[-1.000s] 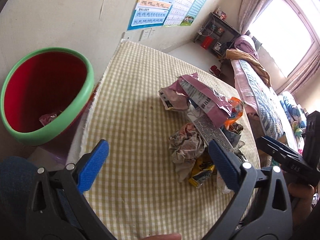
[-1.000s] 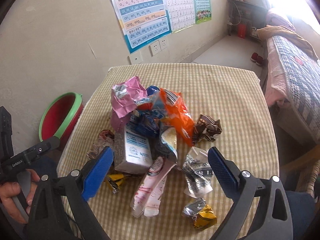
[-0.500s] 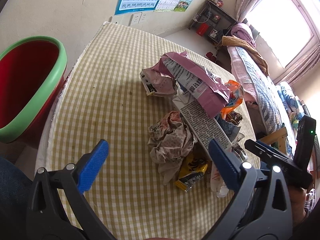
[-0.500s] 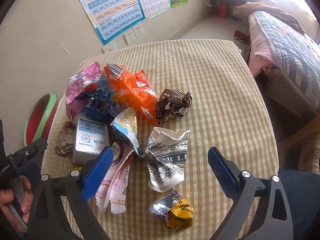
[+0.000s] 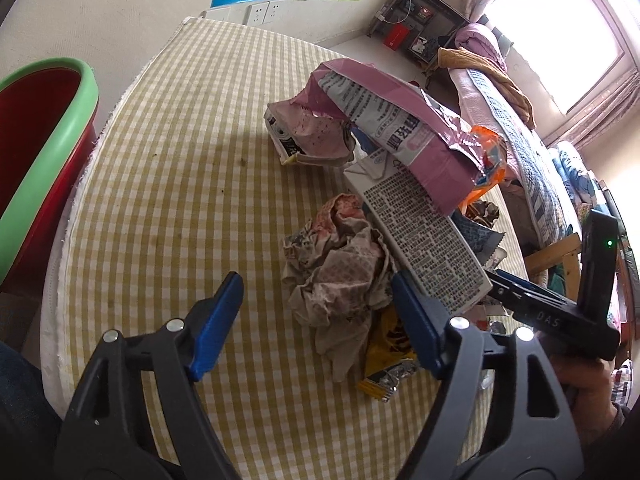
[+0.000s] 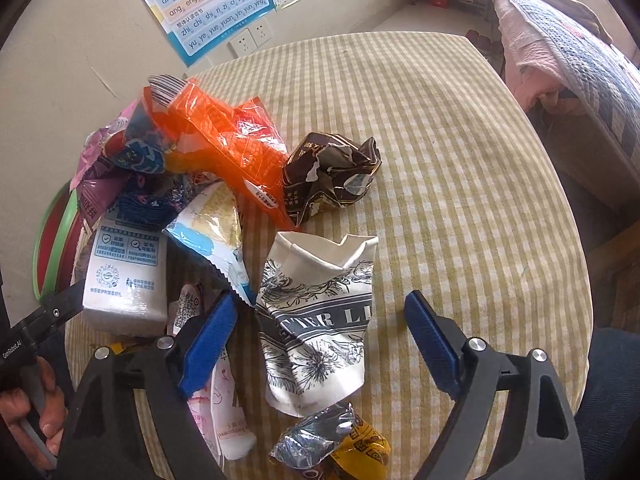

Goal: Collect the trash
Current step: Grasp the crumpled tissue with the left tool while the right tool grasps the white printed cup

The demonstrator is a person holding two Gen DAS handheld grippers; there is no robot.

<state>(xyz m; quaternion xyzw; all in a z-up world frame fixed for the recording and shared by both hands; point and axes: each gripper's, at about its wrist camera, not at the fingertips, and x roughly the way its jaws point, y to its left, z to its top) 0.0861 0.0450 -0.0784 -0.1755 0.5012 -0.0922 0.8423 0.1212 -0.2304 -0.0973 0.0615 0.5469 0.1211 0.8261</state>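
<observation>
Two claws: both spread wide, nothing held.
Desk [image 6: 460, 160]: checked cloth, carries the whole trash heap; far half bare.
Bin [image 5: 44, 152]: red, green rim, just off desk's left edge, prob. the drop spot.
Carton [image 5: 420, 236]: white, lying flat mid-heap under pink bag [image 5: 392, 120].
L claw [image 5: 316, 312]: low over crumpled wrapper [image 5: 340, 268], lined up for a grab.
R claw [image 6: 320, 328]: straddles flattened paper cup [image 6: 320, 312], likely next pick.

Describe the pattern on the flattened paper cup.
White paper cup with black botanical line drawings and a lettered grey band; clearest in the right wrist view.
</observation>
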